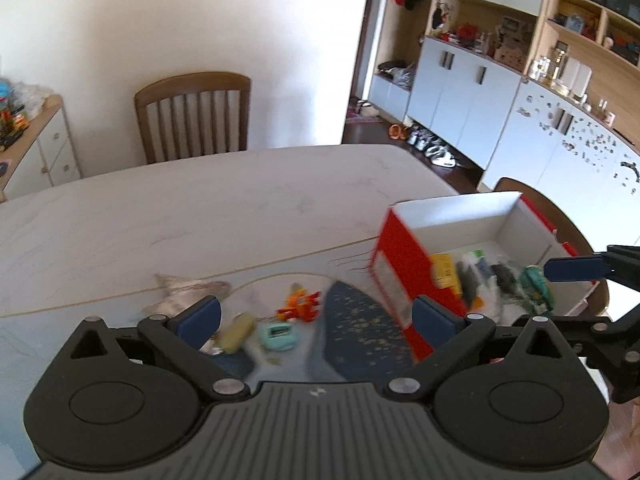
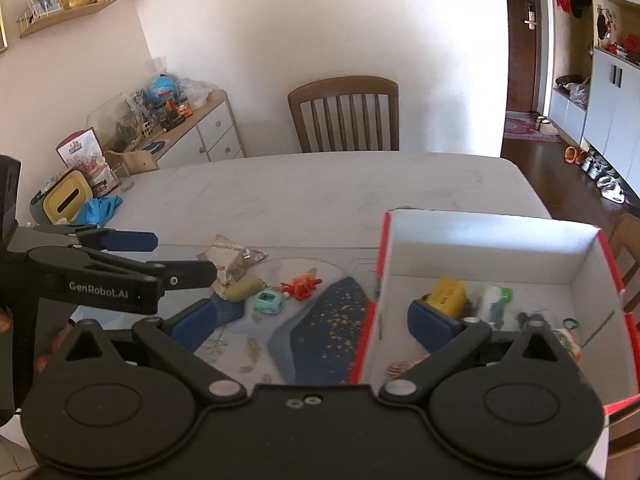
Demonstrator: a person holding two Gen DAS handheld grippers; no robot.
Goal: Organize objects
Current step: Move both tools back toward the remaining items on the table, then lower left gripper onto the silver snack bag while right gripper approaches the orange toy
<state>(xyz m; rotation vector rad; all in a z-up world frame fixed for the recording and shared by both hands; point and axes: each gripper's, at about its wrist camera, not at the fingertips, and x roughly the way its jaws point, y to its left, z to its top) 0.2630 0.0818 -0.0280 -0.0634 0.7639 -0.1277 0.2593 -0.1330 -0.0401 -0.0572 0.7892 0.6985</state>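
Observation:
A red and white cardboard box (image 2: 496, 236) stands on the table at the right and holds several small items, among them a yellow block (image 2: 448, 294). The box also shows in the left wrist view (image 1: 400, 264). Left of the box lie an orange toy (image 2: 301, 285), a teal toy (image 2: 269, 302), an olive pouch (image 2: 242, 288) and a silver packet (image 2: 230, 258). My left gripper (image 1: 316, 318) is open and empty above these items. My right gripper (image 2: 316, 320) is open and empty over the box's left wall.
A patterned mat (image 2: 332, 320) covers the table's near part. A wooden chair (image 2: 344, 114) stands at the far edge. A sideboard (image 2: 188, 128) with clutter, a yellow tissue box (image 2: 66, 198) and a blue cloth (image 2: 100, 208) are at the left. White cabinets (image 1: 460, 92) stand at the right.

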